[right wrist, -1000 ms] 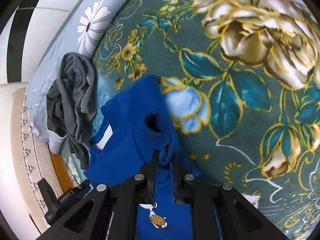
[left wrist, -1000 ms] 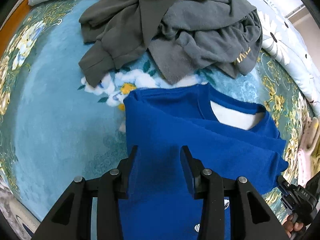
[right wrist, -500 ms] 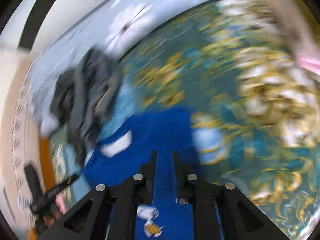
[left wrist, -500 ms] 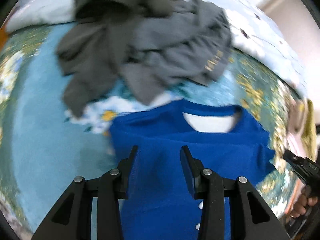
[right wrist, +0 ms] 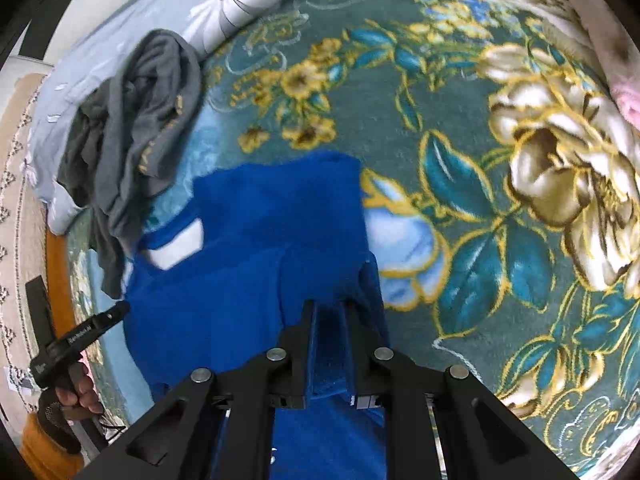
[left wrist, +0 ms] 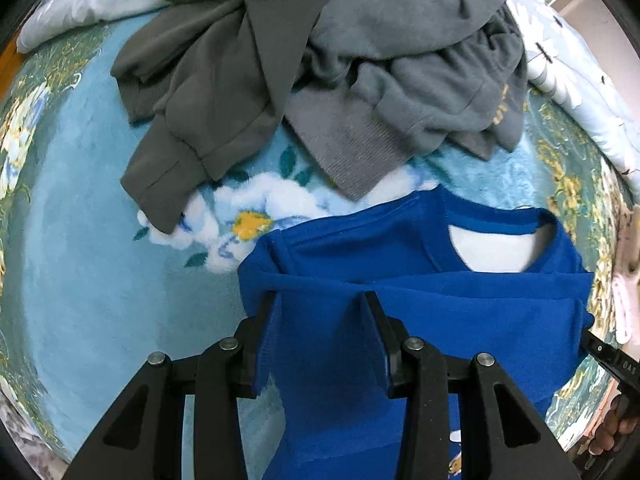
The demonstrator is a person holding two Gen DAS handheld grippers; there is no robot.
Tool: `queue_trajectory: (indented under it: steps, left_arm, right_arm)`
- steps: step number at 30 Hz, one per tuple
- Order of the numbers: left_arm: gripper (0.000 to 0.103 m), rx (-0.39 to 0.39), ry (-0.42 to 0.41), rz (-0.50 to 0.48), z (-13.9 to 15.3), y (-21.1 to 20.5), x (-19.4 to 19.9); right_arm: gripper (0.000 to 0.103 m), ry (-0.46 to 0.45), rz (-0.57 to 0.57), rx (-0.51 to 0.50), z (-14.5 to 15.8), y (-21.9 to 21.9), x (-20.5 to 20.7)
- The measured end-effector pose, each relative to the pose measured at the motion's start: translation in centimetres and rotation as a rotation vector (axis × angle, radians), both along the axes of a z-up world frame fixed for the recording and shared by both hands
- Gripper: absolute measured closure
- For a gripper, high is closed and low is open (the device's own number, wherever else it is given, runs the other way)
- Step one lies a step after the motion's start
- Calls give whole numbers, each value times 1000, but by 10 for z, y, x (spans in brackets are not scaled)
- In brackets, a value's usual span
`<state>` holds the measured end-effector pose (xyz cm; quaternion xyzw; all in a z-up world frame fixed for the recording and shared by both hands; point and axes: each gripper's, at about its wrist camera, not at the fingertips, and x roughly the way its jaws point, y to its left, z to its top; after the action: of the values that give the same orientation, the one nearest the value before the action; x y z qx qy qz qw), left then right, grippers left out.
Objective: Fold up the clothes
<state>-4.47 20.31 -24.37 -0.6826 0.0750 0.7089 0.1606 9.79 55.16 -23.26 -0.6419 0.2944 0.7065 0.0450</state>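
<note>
**Blue sweatshirt under both grippers on the floral blanket**

At the bottom centre of the left wrist view, the left gripper [left wrist: 322, 336] has its fingers [left wrist: 266, 344] spread apart above the bright blue fleece sweatshirt [left wrist: 420, 320], with blue cloth showing across the gap between them; whether they touch the fabric cannot be told. At the bottom centre of the right wrist view, the right gripper [right wrist: 330, 336] has its fingers [right wrist: 306, 344] drawn close together and clamped on a raised fold of the same sweatshirt [right wrist: 248, 264].

The sweatshirt lies across the lower middle of both views, a sleeve folded over its body and its neck opening with white lining toward the top. A small cartoon print peeks out at the lower right of the left view.

Beyond the collar, in the upper half of the left view, sits a crumpled heap of dark grey knit garments [left wrist: 320, 72], close to the sweatshirt but apart from it; in the right view the heap [right wrist: 136, 120] is at upper left. Everything rests on a plush teal blanket with gold and white flowers [right wrist: 500, 160]. A pale blue quilt with white daisies [right wrist: 224, 4] borders the blanket along the upper left of the right view.
</note>
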Motion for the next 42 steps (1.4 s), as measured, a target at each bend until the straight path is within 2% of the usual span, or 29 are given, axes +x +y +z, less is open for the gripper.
queue_trajectory:
  steps: [7, 11, 14, 18, 21, 24, 26, 31, 35, 42]
  left_arm:
    - [60, -34, -19, -23, -14, 4, -5]
    - [58, -43, -31, 8, -11, 1, -7]
    - [58, -27, -29, 53, 4, -3, -3]
    - [58, 45, -11, 135, 36, -18, 12]
    - [58, 91, 0, 217, 62, -35, 33]
    - [58, 103, 4, 268, 79, -48, 62]
    - [58, 108, 4, 297, 87, -55, 86]
    - [58, 111, 1, 339, 109, -72, 142]
    - [58, 108, 12, 368, 121, -84, 175]
    - [58, 110, 47, 381, 142, -115, 206]
  right_arm:
    - [91, -15, -36, -12, -15, 9, 3]
    - [91, -28, -29, -19, -14, 12, 1]
    - [90, -3, -14, -8, 5, 13, 3]
    - [89, 53, -40, -33, 37, 19, 22]
    - [87, 73, -58, -50, 56, 20, 41]
    - [81, 63, -48, -57, 65, 16, 63]
    - [80, 50, -32, -62, 68, 14, 77]
    - [77, 24, 26, -79, 71, 2, 98]
    - [74, 37, 71, -86, 79, -10, 109]
    - [73, 61, 75, -68, 96, -24, 138]
